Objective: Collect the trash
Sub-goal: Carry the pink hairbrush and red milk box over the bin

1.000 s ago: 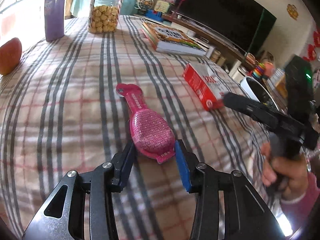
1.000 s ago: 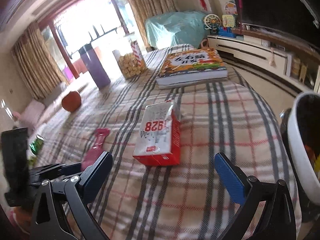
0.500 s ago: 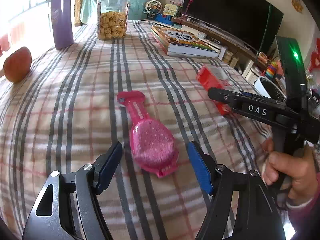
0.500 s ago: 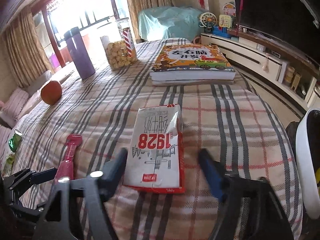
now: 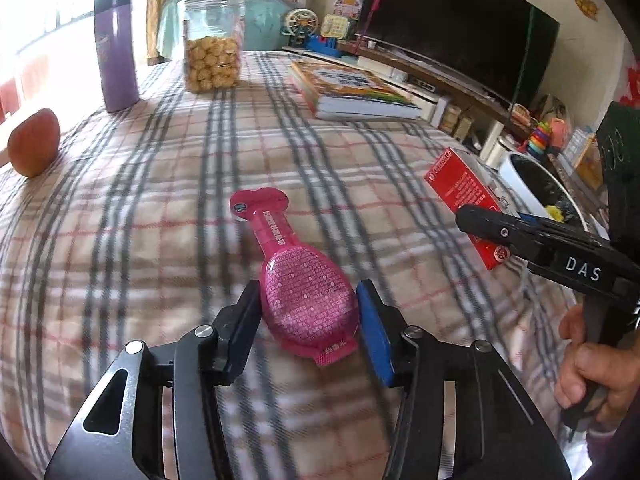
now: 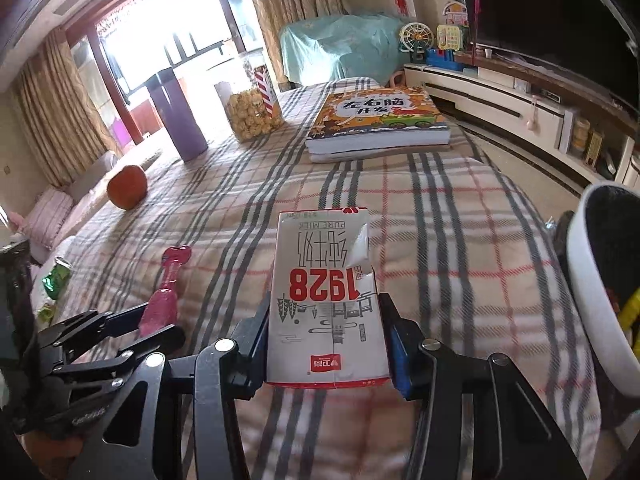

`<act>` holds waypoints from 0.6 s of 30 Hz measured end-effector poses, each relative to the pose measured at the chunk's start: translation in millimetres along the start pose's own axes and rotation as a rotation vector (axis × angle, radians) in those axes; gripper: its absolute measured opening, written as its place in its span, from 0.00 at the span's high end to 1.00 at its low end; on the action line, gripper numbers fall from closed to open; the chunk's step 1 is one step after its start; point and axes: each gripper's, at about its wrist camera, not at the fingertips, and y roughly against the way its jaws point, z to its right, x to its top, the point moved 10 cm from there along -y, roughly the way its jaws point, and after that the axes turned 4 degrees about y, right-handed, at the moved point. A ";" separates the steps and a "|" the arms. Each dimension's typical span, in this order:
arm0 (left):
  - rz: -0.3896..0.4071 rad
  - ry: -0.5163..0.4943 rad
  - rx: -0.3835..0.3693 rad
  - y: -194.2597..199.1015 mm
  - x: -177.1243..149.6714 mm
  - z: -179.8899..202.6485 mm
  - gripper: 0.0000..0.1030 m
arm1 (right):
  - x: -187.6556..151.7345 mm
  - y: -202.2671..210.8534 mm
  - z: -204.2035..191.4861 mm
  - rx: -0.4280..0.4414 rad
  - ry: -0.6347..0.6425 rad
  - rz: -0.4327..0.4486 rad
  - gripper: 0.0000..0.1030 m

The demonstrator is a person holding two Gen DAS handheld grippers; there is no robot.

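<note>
A pink bottle-shaped pouch [image 5: 298, 280] lies flat on the plaid cloth. My left gripper [image 5: 308, 314] has its fingers closed against the pouch's wide end. A red and white milk carton [image 6: 326, 300] lies flat on the cloth, printed "1928". My right gripper [image 6: 326, 344] has its fingers pressed on both sides of the carton's near end. The carton [image 5: 466, 200] and the right gripper's finger also show in the left wrist view. The pouch [image 6: 164, 292] also shows in the right wrist view.
A white bin [image 6: 596, 280] with a black liner stands off the table's right edge. A thick book [image 6: 378, 124], a snack jar [image 6: 252, 114], a purple tumbler [image 6: 178, 118] and an orange fruit [image 6: 127, 186] stand farther back. A green wrapper [image 6: 54, 282] lies at the left.
Both grippers have closed: the left from wide open onto the pink pouch, the right onto the milk carton's near end after moving forward over it.
</note>
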 end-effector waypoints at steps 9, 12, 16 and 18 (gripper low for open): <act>0.019 -0.058 -0.051 11.8 -4.5 56.7 0.54 | -18.8 38.5 19.7 0.024 -0.044 0.028 0.52; 0.026 -0.076 -0.057 14.2 -4.5 72.1 0.54 | -23.2 49.7 30.5 0.024 -0.058 0.040 0.52; 0.025 -0.090 -0.063 14.8 -4.1 88.6 0.54 | -27.4 61.3 43.1 0.025 -0.073 0.052 0.52; 0.023 -0.104 -0.063 14.8 -4.7 97.4 0.54 | -28.1 66.7 49.2 0.029 -0.081 0.060 0.52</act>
